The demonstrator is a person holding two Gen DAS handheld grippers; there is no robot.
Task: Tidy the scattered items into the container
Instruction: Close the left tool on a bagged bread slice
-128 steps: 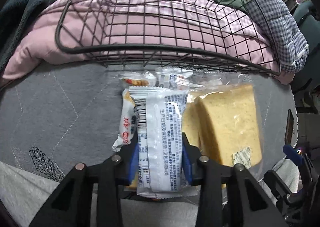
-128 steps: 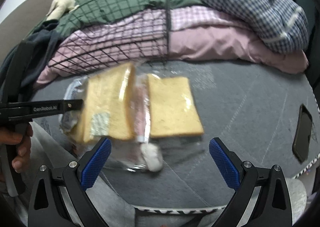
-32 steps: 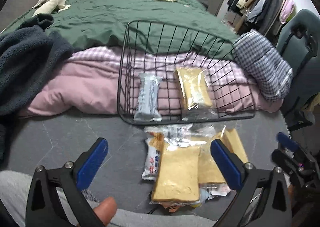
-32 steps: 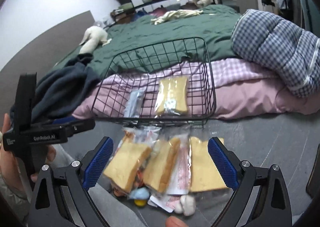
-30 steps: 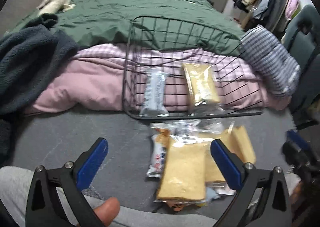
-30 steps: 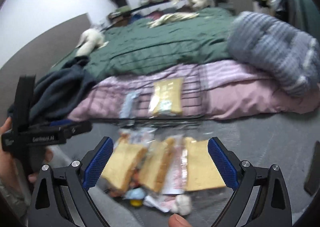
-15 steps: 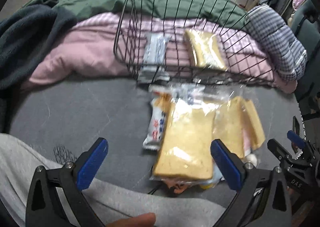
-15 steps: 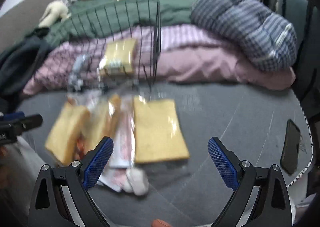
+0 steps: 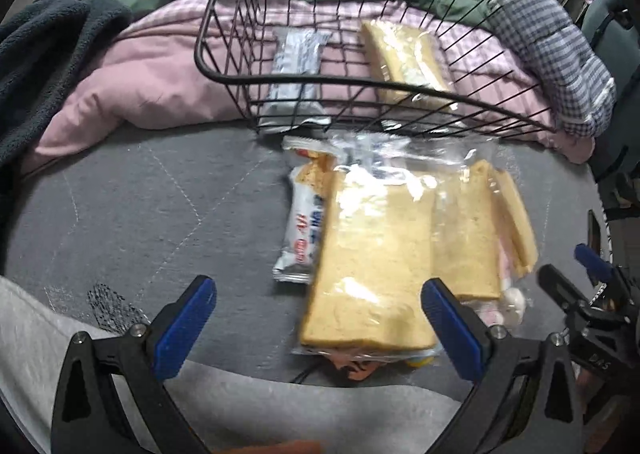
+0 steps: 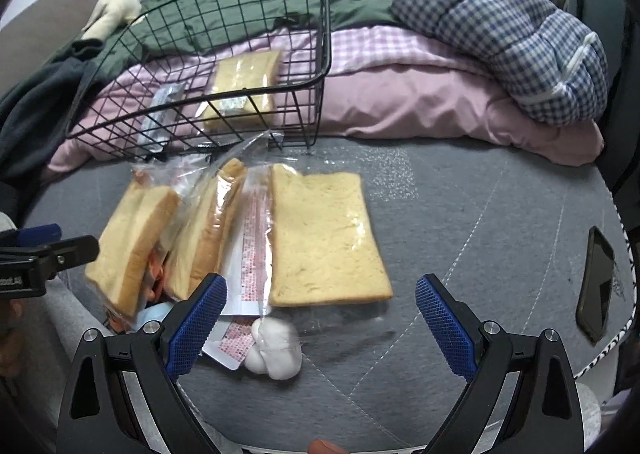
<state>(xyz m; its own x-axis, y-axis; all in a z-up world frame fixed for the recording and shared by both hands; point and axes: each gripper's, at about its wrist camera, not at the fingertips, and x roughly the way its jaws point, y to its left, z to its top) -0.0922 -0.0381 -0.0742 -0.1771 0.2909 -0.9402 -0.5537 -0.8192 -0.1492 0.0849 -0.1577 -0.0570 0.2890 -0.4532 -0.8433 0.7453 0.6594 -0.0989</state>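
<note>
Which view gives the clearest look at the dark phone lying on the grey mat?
The right wrist view: the phone lies unobstructed at the mat's right edge, its whole outline visible. In the left wrist view only a thin dark sliver shows at the far right, squeezed by the fisheye edge.

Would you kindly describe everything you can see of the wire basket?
The wire basket is a black metal grid with a thicker rounded rim, open-topped and tipped toward the camera, propped against the pink checked bedding with its near edge on the grey mat. Inside lie a silver snack packet and a wrapped bread slice. Neither tool touches it.
</note>
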